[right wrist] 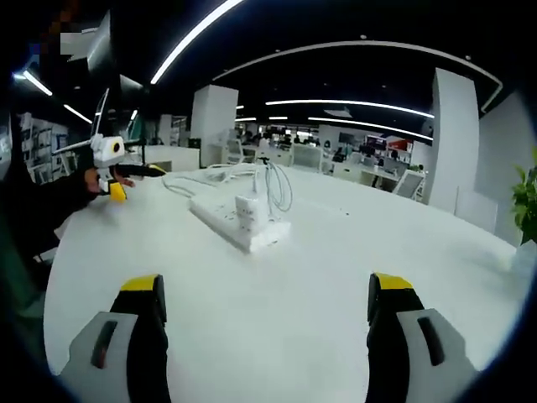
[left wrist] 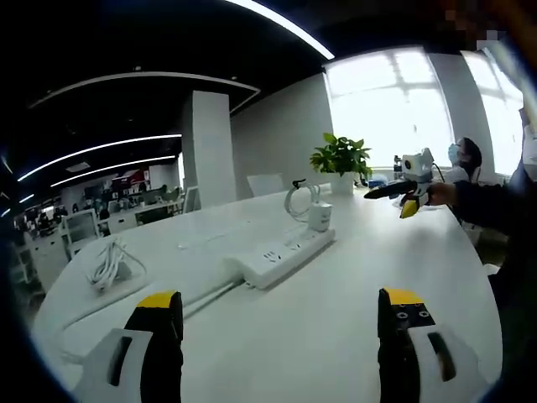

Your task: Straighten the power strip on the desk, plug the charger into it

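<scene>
power strip [left wrist: 279, 254] sockets too small, cable [right wrist: 180, 186] end blurred

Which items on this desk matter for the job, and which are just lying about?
For the job:
- power strip
- charger standing on the strip, cable looped above
- left claw, right claw, both open and empty

Lying about:
- bundled white cable
- potted plant

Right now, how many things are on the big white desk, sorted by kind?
Power strip: 1
Charger standing on the strip: 1
Loose white cable bundle: 1
Potted plant: 1
Total: 4
</scene>
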A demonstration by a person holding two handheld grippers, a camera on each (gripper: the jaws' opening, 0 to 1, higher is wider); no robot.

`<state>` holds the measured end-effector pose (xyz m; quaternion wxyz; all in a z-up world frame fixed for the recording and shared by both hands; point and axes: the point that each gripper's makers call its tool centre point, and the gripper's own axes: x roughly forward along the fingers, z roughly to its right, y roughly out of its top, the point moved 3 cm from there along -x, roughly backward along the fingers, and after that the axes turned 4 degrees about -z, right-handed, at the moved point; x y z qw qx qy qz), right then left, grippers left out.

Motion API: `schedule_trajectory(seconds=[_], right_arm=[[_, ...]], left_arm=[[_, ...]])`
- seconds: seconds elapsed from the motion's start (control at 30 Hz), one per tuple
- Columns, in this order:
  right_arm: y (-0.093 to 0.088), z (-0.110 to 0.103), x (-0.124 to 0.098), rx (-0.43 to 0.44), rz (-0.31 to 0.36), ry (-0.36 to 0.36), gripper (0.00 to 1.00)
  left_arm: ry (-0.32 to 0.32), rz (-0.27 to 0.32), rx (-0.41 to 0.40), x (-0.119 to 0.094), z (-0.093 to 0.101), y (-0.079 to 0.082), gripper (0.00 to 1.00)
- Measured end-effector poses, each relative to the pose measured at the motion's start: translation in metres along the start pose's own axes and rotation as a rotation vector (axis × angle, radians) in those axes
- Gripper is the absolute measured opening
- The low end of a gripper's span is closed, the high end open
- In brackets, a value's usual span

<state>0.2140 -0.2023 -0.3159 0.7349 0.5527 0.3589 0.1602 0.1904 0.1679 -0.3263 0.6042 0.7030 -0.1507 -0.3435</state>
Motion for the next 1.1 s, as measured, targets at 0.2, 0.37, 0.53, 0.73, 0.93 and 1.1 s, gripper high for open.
schedule_trajectory(seconds=[0.2,0.37,0.53,0.73,0.93,1.1], right_arm=[[0.001,-0.002,-0.004,0.018,-0.005,-0.032,1.0],[0.004,-0.008,-0.012,0.035,0.008,-0.074,1.0],[0.006,-0.014,-0.016,0.043,0.012,-0.082,1.0],[0.01,-0.018,-0.021,0.052,0.007,-0.096,1.0],[0.014,-0.02,-0.023,0.05,0.013,-0.101,1.0],[0.014,-0.019,-0.025,0.059,0.014,-0.11,1.0]], left_arm=[[0.003,0.0,0.003,-0.002,0.002,-0.001,0.99],[0.008,0.001,0.002,-0.003,0.007,-0.002,0.99],[0.016,0.01,0.001,-0.007,0.011,0.001,0.99],[0.024,0.037,-0.019,-0.013,0.017,0.006,0.99],[0.019,0.044,-0.015,-0.014,0.02,0.009,0.99],[0.021,0.049,-0.013,-0.015,0.019,0.01,0.99]])
